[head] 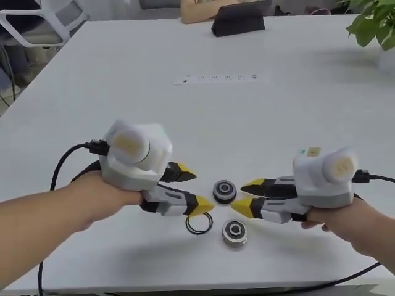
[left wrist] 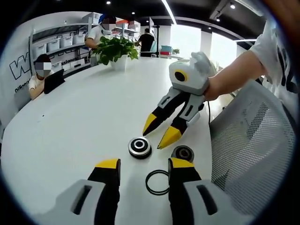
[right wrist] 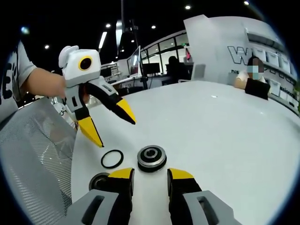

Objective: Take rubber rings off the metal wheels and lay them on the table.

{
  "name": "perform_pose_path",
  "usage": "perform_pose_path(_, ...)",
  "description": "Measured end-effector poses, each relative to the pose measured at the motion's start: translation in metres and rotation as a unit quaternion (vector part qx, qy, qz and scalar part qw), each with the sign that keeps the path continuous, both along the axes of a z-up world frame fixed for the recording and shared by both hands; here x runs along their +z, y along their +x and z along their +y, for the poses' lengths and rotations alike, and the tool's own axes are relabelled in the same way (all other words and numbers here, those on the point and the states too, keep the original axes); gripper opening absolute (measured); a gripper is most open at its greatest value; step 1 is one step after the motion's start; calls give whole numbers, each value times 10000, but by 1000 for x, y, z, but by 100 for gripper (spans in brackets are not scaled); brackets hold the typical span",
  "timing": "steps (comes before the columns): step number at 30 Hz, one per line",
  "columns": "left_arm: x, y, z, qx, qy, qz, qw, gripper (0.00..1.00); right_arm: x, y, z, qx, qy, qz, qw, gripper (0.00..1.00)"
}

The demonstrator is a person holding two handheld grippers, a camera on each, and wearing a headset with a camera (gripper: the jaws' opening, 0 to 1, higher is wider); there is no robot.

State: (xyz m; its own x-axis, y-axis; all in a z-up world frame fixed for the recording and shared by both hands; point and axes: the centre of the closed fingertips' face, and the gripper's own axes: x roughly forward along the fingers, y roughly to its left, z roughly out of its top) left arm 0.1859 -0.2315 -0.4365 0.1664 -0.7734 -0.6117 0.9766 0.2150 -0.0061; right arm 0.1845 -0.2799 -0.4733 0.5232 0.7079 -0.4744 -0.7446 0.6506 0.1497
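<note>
Two small metal wheels lie on the white table (head: 123, 92): one (head: 224, 191) between the two sets of jaws, the other (head: 234, 232) nearer the front edge. A loose black rubber ring (head: 199, 223) lies flat beside them. My left gripper (head: 197, 190) is open, its tips just left of the far wheel (left wrist: 139, 147) and above the ring (left wrist: 157, 182). My right gripper (head: 242, 197) is open too, pointing at the same wheel (right wrist: 151, 158) from the right. The near wheel (right wrist: 99, 180) is partly hidden behind a right jaw. Neither gripper holds anything.
A white power strip (head: 216, 78) lies mid-table, with a black object (head: 237, 21) at the far edge. A plant (head: 373, 24) stands at the far right and a chair (head: 43, 24) at the far left. Black cables trail from both grippers near the table's front edge.
</note>
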Motion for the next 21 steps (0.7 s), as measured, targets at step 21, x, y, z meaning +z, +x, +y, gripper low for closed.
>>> perform_pose_path(21,-11,8,-19,-28,15,48,10000,28,-3,5,7,60,-20,-41,10000,25)
